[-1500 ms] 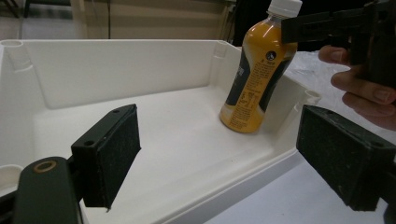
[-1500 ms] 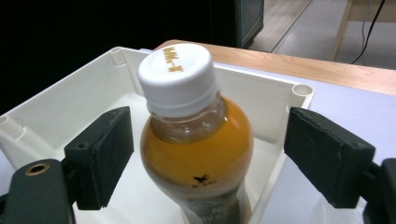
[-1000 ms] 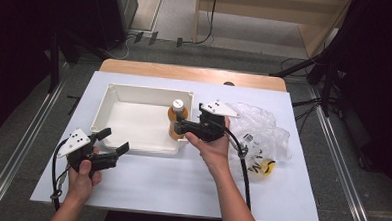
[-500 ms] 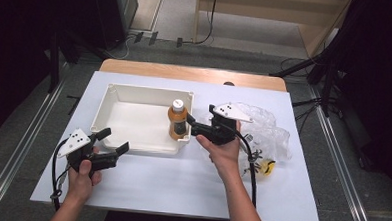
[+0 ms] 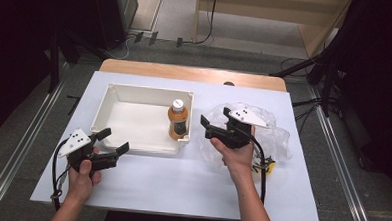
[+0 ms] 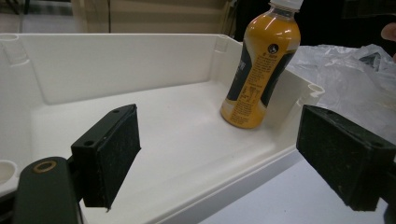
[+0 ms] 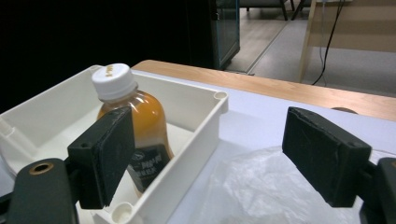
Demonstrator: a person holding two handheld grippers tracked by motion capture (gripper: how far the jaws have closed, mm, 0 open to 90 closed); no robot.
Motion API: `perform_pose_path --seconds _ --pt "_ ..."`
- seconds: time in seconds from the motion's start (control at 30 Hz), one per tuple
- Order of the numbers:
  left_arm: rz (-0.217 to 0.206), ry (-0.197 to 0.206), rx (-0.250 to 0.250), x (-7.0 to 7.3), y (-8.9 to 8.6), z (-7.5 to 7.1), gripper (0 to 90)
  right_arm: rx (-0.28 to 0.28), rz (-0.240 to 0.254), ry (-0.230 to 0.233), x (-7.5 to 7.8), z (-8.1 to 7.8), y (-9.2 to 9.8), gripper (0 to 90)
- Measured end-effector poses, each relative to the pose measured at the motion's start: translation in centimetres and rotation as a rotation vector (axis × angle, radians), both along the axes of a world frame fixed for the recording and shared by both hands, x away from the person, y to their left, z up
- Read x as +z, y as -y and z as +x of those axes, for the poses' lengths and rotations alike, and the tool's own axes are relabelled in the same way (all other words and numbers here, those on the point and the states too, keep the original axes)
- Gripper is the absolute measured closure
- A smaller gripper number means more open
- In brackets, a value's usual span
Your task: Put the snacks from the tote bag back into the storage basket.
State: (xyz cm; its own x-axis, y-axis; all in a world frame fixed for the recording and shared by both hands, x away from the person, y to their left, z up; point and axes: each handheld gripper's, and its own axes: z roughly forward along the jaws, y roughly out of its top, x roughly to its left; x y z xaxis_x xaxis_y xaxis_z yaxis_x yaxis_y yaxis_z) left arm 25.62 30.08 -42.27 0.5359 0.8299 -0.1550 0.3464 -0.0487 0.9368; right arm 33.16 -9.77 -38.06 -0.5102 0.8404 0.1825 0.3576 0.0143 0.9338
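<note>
White table point(image 5: 145, 188), wooden edge point(image 5: 193, 74), grey floor point(image 5: 12, 147), dark room

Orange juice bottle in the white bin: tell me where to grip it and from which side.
Grip the orange juice bottle high on its body, just below the white cap, coming down from above. It stands upright in the white bin, close against the right wall near a corner, so a low sideways approach would probably meet the wall. The right gripper, open and just outside that wall, looks nearest.
</note>
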Motion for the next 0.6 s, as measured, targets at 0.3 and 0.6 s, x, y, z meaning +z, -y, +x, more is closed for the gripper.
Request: perform_pose_path --seconds 0.3,0.6 --pt "0.005 0.000 0.002 -0.1 0.0 0.0 13.5 -0.038 -0.008 -0.003 -0.6 -0.4 2.2 17.7" --pt "0.003 -0.002 0.005 -0.1 0.0 0.0 13.5 -0.060 -0.005 -0.005 -0.9 -0.9 3.9 17.5"
